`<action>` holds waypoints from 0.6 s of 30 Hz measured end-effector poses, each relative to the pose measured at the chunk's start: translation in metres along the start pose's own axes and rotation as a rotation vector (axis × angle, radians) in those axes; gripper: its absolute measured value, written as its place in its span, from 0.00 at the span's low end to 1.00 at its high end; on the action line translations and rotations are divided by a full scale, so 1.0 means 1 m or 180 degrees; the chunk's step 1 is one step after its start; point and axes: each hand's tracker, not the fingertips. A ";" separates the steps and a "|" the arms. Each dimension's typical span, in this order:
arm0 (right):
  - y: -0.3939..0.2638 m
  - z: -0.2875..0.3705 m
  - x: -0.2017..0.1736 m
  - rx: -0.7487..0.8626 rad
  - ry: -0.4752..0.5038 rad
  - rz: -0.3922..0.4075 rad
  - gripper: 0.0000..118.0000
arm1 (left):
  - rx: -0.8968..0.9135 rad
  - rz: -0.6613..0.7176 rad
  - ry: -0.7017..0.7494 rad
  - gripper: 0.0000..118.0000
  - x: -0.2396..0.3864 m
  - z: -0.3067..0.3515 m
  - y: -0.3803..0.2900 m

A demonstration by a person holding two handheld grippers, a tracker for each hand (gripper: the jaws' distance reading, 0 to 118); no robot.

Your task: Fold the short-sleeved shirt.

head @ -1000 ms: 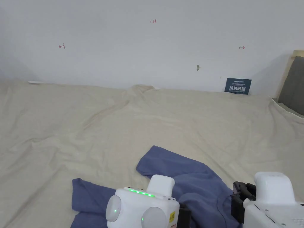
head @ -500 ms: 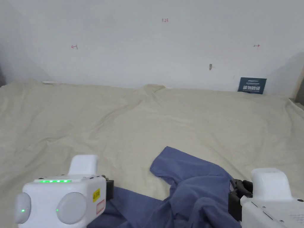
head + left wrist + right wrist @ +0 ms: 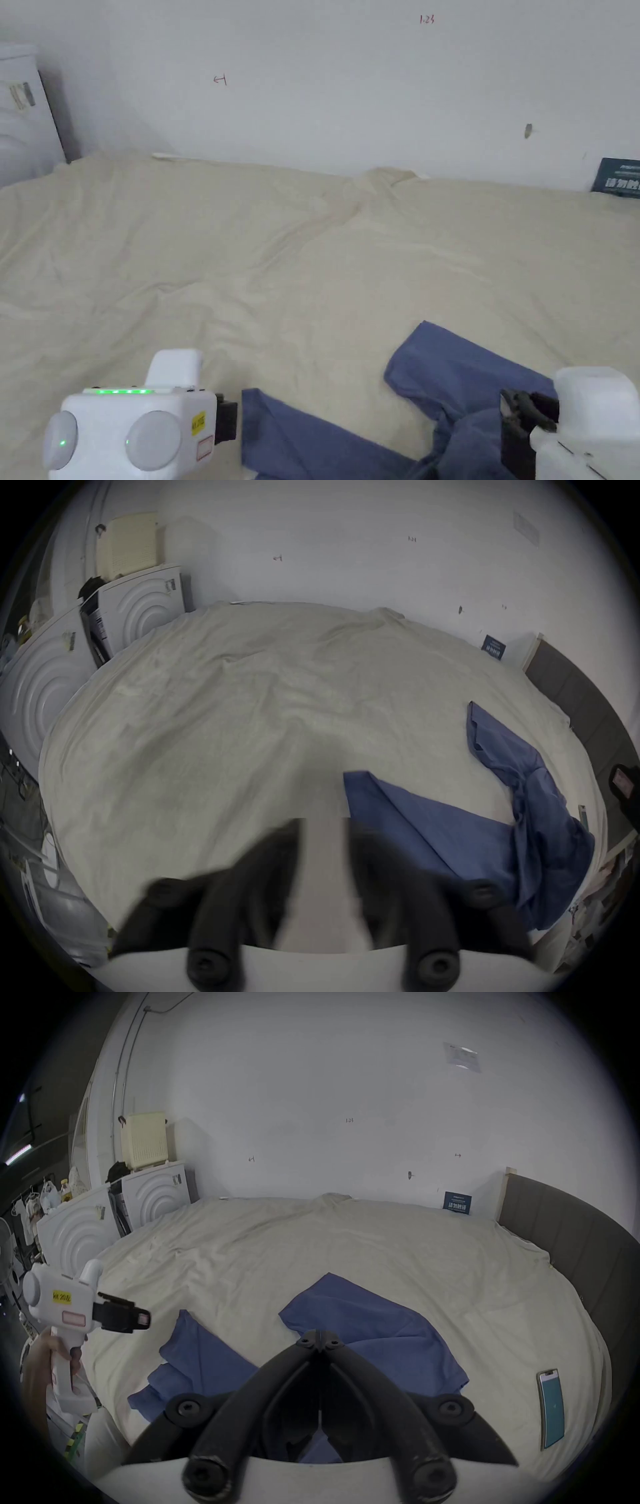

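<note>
Shirt (image 3: 374,1342) first: it lies crumpled on the near part of the bed (image 3: 300,250), blue against the beige sheet, with one sleeve reaching toward the wall and a flatter strip running off to our left. It is not spread out, so we judge that the step in hand is to open it flat before any fold goes in.

Our right hand-held gripper (image 3: 320,1338) hangs over the bunched middle. In the right gripper view its jaws are pressed together at the tips; cloth lies right under them, but we cannot tell whether any is pinched between them.

Our left hand-held gripper (image 3: 323,830) is off the shirt's left edge, just beside the corner of the flat strip. Its jaws stand spread with bare sheet showing between them, holding nothing.

To do this well, we would bring the left jaws onto that corner, catching one layer only and none of the sheet beneath. Then we would draw the two grips apart, low over the bed, so the twist in the middle runs out rather than tightening. Lifting high would likely let the sleeves flop under.

A phone (image 3: 552,1411) lies on the bed well to the right; we should keep the cloth from sweeping it.
</note>
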 end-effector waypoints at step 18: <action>-0.010 -0.043 0.038 -0.0325 -0.0216 0.0000 0.00 | -0.0089 -0.0359 0.0300 0.19 0.062 -0.073 0.016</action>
